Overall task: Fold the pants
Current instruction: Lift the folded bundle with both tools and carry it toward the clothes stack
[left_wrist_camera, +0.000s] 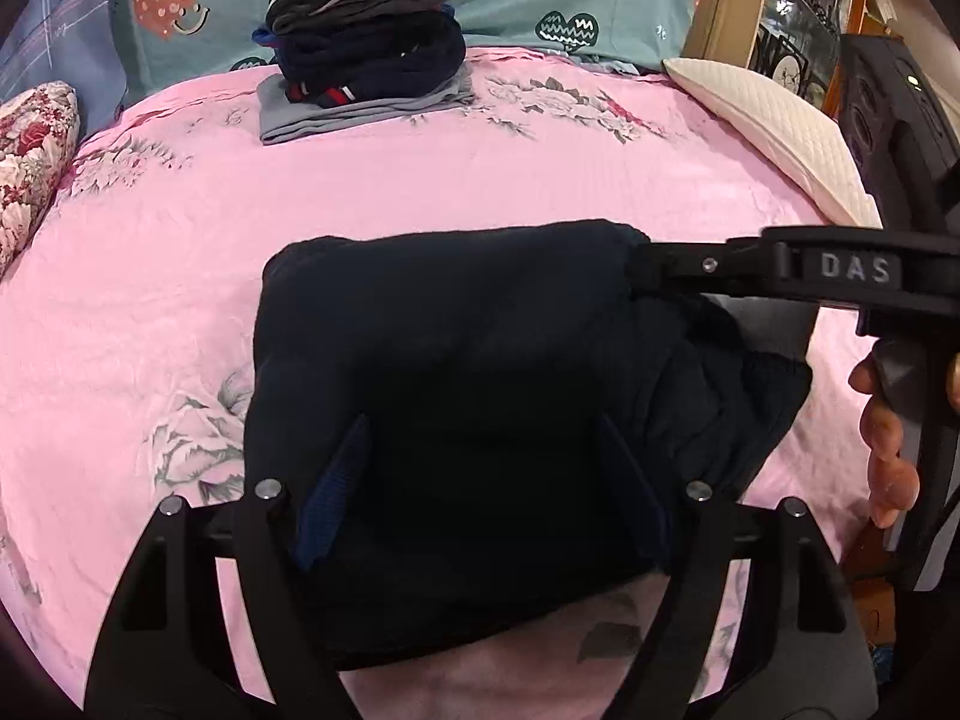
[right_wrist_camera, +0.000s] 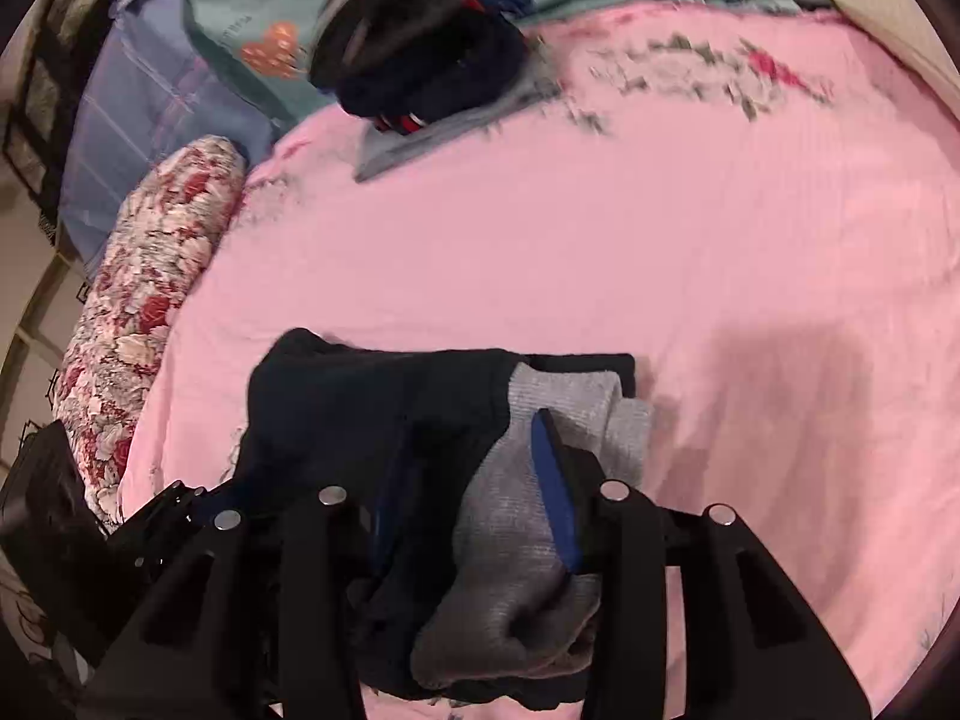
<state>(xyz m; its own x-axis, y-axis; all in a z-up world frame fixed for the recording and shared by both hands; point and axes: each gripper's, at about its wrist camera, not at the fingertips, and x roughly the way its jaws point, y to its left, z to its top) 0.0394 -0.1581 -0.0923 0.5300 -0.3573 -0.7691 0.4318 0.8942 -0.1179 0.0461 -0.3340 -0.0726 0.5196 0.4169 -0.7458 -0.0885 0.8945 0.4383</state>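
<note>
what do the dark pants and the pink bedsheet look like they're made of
The navy pants look like thick matte knit, maybe fleece-lined: a grey fuzzy ribbed inner side shows at the opening. The pink sheet looks like thin woven cotton, matte and finely crinkled, printed with flowers.

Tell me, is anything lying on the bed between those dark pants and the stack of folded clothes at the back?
Nothing visible: only bare pink bedsheet lies between the dark pants and the folded stack.
</note>
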